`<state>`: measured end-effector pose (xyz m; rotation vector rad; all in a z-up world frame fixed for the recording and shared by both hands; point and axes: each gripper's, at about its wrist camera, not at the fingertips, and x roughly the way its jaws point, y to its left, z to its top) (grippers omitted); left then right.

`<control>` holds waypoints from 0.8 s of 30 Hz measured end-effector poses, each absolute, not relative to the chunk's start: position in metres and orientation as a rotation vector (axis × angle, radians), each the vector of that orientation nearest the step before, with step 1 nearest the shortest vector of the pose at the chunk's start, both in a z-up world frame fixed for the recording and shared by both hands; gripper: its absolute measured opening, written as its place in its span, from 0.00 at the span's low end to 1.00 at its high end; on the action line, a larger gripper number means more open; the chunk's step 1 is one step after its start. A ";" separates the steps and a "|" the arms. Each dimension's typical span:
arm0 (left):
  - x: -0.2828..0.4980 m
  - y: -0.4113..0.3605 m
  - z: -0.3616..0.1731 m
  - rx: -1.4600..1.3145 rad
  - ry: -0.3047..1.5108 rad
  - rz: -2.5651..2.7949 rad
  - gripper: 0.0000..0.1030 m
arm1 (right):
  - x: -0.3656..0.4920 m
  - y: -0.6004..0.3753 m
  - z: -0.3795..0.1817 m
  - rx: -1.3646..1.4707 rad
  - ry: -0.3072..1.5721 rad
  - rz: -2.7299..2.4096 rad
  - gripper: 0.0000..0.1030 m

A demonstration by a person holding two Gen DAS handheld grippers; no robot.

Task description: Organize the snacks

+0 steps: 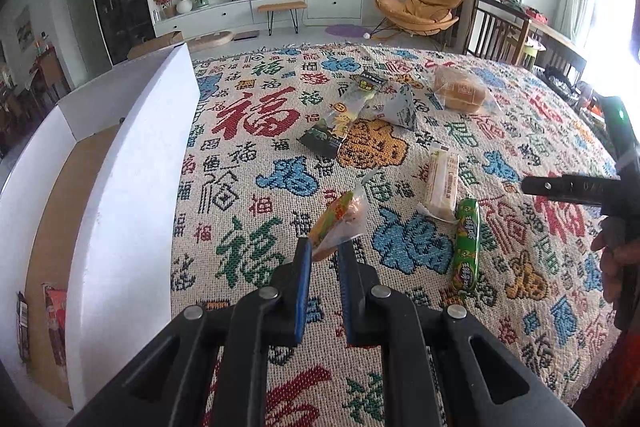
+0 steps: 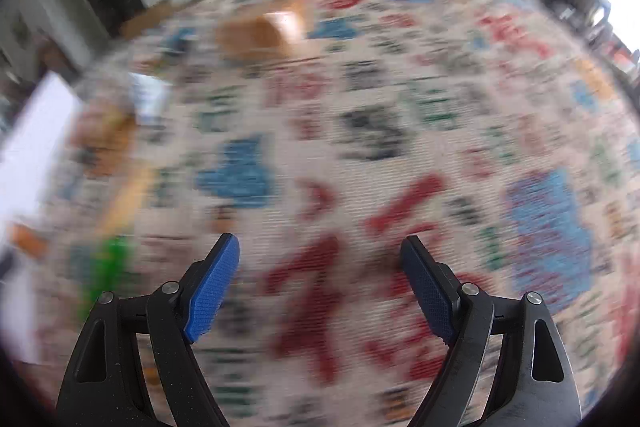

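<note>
My left gripper [image 1: 325, 247] is shut on the near end of a clear-wrapped orange snack packet [image 1: 339, 217], lifted a little above the patterned cloth [image 1: 256, 163]. To its right lie a green sausage stick [image 1: 466, 243] and a pale wafer pack [image 1: 442, 183]. Farther back rest a dark green packet [image 1: 342, 115], a triangular grey packet [image 1: 402, 105] and a bagged bun [image 1: 460, 89]. An open cardboard box [image 1: 132, 187] with white flaps stands on the left, with a red packet [image 1: 56, 323] inside. My right gripper [image 2: 320, 255] is open over the blurred cloth with nothing between its pads; its black body [image 1: 568, 187] shows at the left view's right edge.
The cloth covers a wide table. Beyond its far edge are a TV stand [image 1: 264, 7], an orange lounge chair [image 1: 420, 7] and wooden chairs [image 1: 500, 31]. A hand [image 1: 616, 259] holds the right gripper at the right edge. The right wrist view is motion-blurred.
</note>
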<state>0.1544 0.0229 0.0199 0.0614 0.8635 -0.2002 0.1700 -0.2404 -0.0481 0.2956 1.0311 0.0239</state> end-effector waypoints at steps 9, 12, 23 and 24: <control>0.142 0.056 0.035 -0.073 0.844 -0.208 0.12 | 0.243 -0.122 -0.050 0.308 1.217 0.173 0.65; 0.142 0.060 0.034 -0.089 0.848 -0.232 0.12 | 0.251 -0.115 -0.052 0.266 1.229 0.167 0.30; 0.151 0.035 0.007 -0.060 1.037 -0.413 0.77 | 0.200 -0.174 0.025 0.309 1.023 0.285 0.30; 0.153 0.030 0.005 -0.085 1.041 -0.418 0.77 | 0.192 -0.180 0.029 0.324 1.009 0.299 0.30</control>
